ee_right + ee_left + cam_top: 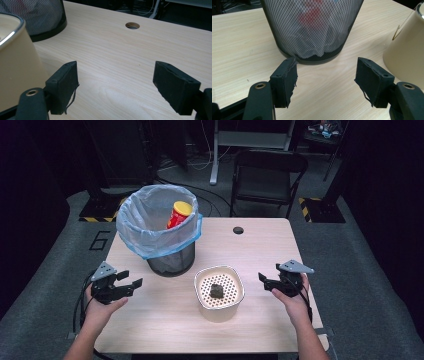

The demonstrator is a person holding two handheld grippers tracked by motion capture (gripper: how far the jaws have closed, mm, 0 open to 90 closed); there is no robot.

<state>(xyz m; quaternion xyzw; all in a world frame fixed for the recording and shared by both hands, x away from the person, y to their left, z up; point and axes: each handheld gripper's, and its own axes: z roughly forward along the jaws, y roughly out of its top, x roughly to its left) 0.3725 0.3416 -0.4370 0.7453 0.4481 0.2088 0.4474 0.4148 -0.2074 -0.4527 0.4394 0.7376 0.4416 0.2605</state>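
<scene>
High view: sitting up high, looking forward and down on the whole counter [260,245].
Left gripper view: riding low, very near the wood, facing the mesh bin [312,27].
Right gripper view: riding low, looking across the wood.
Shared: all three are showing the bin and the cream bowl [219,292].

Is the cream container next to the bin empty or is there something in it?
Not empty. The cream container holds one small dark lump, lying on its perforated insert in the high view. What the lump is cannot be told.
</scene>
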